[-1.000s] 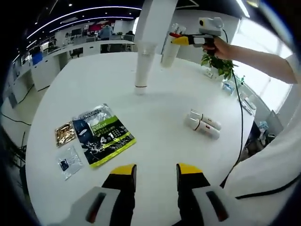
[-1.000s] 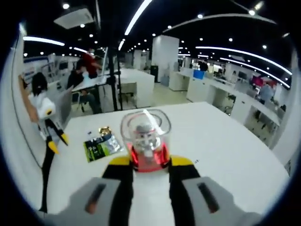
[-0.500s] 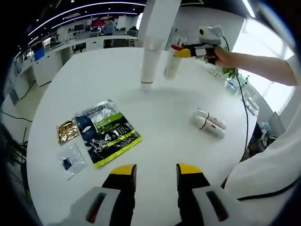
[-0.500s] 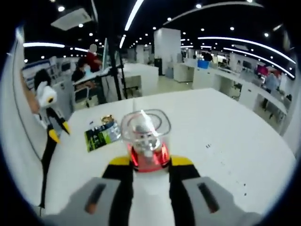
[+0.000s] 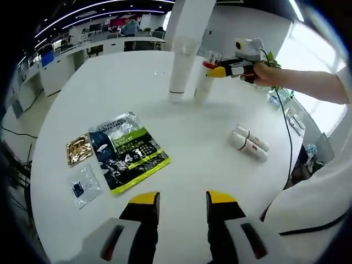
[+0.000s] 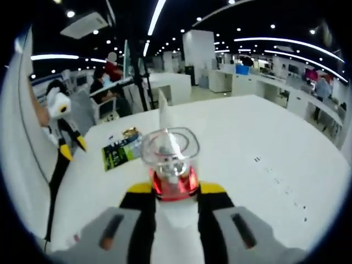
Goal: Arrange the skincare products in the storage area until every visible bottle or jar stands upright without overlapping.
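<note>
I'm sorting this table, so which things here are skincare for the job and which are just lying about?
For the job: tall tube, standing; bottle in the right claw; two tubes lying down.
Lying about: green packet, gold sachet, clear sachet, plant.

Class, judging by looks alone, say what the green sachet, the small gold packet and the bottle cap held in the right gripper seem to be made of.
Green sachet: probably laminated plastic film, glossy, with creases that catch light. Gold packet: likely metallic foil, shiny and crinkled. Bottle cap, held in the right gripper: clear hard plastic, see-through, over a red collar.
</note>
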### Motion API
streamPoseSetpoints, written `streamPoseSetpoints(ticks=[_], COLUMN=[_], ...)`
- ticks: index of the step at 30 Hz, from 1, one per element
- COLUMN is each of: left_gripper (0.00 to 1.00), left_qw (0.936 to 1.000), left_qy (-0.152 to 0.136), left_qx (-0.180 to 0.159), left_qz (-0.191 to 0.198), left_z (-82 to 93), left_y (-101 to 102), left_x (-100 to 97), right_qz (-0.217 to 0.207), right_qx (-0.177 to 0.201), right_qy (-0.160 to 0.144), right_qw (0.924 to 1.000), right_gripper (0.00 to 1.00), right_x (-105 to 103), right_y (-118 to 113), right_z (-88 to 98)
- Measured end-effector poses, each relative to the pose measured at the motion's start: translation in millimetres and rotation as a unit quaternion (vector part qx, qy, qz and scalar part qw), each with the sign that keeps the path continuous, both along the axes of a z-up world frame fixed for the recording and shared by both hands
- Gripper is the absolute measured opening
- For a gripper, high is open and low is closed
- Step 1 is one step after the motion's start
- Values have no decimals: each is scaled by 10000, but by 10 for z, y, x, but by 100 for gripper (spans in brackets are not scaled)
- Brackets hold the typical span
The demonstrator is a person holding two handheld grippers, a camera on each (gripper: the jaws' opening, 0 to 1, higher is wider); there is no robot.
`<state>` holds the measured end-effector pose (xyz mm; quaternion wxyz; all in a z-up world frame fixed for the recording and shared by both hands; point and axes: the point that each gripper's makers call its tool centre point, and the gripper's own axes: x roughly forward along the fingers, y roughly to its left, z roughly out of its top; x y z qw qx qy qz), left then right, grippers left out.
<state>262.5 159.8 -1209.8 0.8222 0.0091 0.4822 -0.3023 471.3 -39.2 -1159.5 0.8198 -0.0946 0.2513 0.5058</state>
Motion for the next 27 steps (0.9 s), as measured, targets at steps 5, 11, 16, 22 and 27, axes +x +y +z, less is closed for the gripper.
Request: streamPoseSetpoints(ticks=[5, 11, 16, 22, 27], left_gripper=[34, 34, 34, 34, 34], left_qw=[10000, 9999, 9999, 9999, 9998], left_qy=[67, 74, 110, 140, 147], left_qx=[62, 80, 89, 93, 96], left_qz=[6, 23, 25, 6, -7], left_z=[-33, -29, -51, -70, -71], left_y=[47, 52, 45, 23, 11], left_x=[-16, 26, 24, 14, 12], right_qz=[88, 228, 461, 604, 661], right_qx=[100, 277, 339, 390, 449], right_qy=[-101, -202, -279, -336, -336], right_qw=[9999, 9992, 9980, 9968, 9962], right_gripper=[25, 26, 26, 26, 26], right_x=[49, 72, 65, 66, 100], right_y=[47, 116, 150, 160, 188], right_z=[6, 14, 23, 20, 4])
